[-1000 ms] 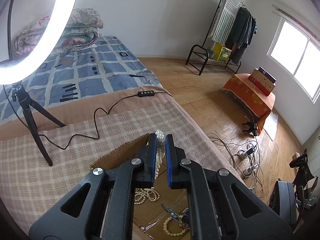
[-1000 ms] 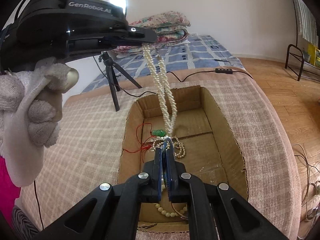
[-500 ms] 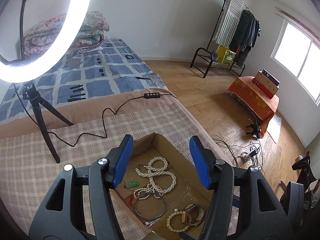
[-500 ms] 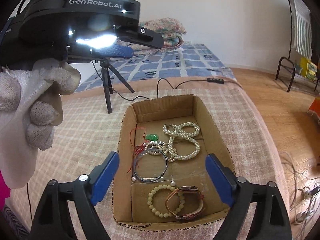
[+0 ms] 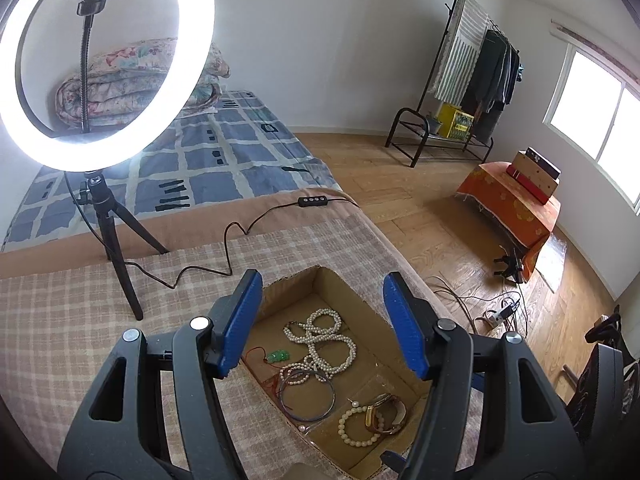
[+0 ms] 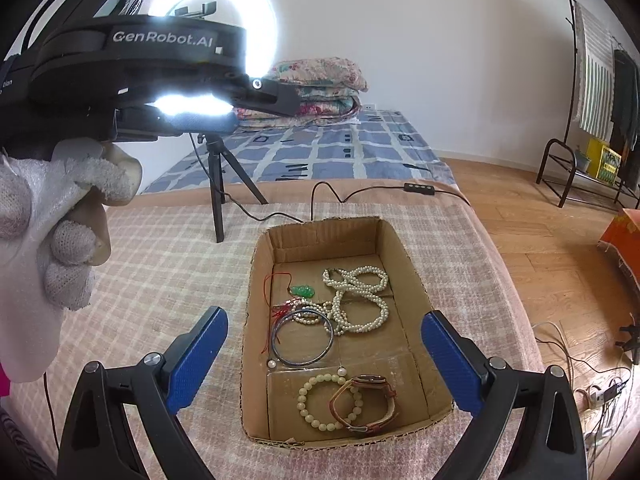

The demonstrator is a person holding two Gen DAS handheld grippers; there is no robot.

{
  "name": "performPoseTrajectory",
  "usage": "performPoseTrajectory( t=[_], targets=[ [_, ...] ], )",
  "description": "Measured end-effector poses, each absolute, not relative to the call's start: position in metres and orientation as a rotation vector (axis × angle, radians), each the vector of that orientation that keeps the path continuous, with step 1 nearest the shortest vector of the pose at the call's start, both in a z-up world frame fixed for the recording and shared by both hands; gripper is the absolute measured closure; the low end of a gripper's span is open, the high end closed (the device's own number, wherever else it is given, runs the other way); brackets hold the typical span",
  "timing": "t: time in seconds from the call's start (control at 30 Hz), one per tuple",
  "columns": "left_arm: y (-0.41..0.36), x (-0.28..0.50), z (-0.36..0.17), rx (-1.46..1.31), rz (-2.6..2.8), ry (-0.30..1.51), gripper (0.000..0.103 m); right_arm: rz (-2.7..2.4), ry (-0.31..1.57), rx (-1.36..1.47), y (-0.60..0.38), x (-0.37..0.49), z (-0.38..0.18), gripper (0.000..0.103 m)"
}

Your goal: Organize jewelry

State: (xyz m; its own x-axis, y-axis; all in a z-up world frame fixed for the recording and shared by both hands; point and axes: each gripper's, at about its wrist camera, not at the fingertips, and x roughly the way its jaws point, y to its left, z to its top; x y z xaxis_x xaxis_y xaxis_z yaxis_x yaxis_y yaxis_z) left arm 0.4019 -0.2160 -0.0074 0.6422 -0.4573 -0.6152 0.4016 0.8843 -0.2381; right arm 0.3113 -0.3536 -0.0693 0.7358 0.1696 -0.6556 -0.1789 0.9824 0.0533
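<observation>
An open cardboard box (image 6: 416,280) lies on the checked bedcover. On its floor a long pearl necklace (image 6: 360,296) (image 5: 324,340) rests in loops beside a green pendant (image 6: 303,291) on a red cord. Closer in are a thin metal bangle (image 6: 304,338), a pale bead bracelet (image 6: 320,400) and a brown leather watch (image 6: 372,400). My right gripper (image 6: 324,314) hovers above the box, its jaws opening wide with nothing between them. My left gripper (image 5: 322,276) also hangs over the box, jaws opening and empty. A gloved hand (image 6: 60,220) holds it.
A lit ring light (image 5: 100,60) on a black tripod (image 5: 116,248) stands on the bed left of the box. Its cable and controller (image 5: 314,201) trail behind the box. To the right the bed edge drops to a wooden floor (image 5: 440,216) with loose wires.
A second ago both grippers were shut on the pearl necklace, which hung between them. Both have opened, the necklace has dropped into the box, and both grippers have lifted away.
</observation>
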Motion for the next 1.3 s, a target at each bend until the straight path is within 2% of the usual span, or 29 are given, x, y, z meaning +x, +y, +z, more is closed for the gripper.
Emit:
performPoseTrajectory(
  t=[0.57,0.63,0.7,0.9,1.03,1.1,1.3],
  targets=[
    [-0.167,0.341,0.025,-0.063,-0.440,0.664,0.038,0.129,0.629,-0.036,-0.343,0.260,-0.020,0.000],
    [-0.160,0.333,0.030,-0.054,-0.428,0.650,0.029,0.117,0.620,-0.042,-0.341,0.255,-0.014,0.000],
    [-0.152,0.323,0.034,-0.057,-0.417,0.629,0.024,0.105,0.614,-0.042,-0.339,0.248,-0.010,0.000],
    [-0.129,0.294,0.045,-0.036,-0.378,0.595,0.023,0.080,0.590,-0.048,-0.336,0.227,0.000,0.000],
    [-0.118,0.271,0.046,-0.018,-0.351,0.574,0.007,0.060,0.580,-0.042,-0.339,0.217,0.004,0.000],
    [-0.113,0.257,0.043,-0.010,-0.342,0.566,0.004,0.049,0.572,-0.035,-0.340,0.212,0.006,0.000],
    [-0.107,0.224,0.030,0.025,-0.335,0.578,0.003,0.023,0.559,-0.036,-0.340,0.201,0.009,0.000]
  ],
)
